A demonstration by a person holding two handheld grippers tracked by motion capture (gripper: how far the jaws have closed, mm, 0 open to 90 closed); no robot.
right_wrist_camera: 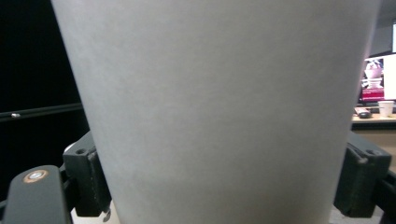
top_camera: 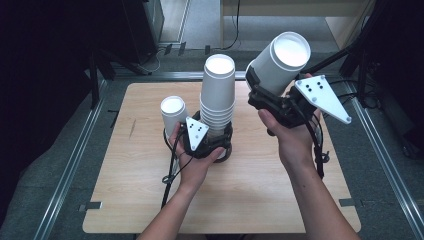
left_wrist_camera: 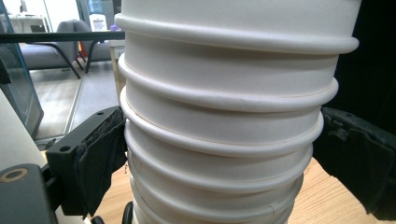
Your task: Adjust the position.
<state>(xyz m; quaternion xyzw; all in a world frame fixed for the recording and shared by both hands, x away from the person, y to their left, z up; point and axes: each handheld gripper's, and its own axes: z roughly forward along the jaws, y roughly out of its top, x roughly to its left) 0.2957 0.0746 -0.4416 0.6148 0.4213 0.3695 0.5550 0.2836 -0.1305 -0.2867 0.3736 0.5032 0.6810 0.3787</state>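
Note:
A tall stack of white paper cups stands upright on the wooden table. My left gripper is shut on its lower part. In the left gripper view the black pads press against both sides of the stack's ribbed rims. A single white cup stands on the table just left of the stack, beside my left hand. My right gripper holds another white cup in the air to the right of the stack, tilted with its mouth up and away. In the right gripper view that cup sits between the two jaws.
Metal rails run along the table's left and right sides, with dark floor beyond. A black stand leg crosses behind the raised cup. The table's front half is bare wood under my forearms.

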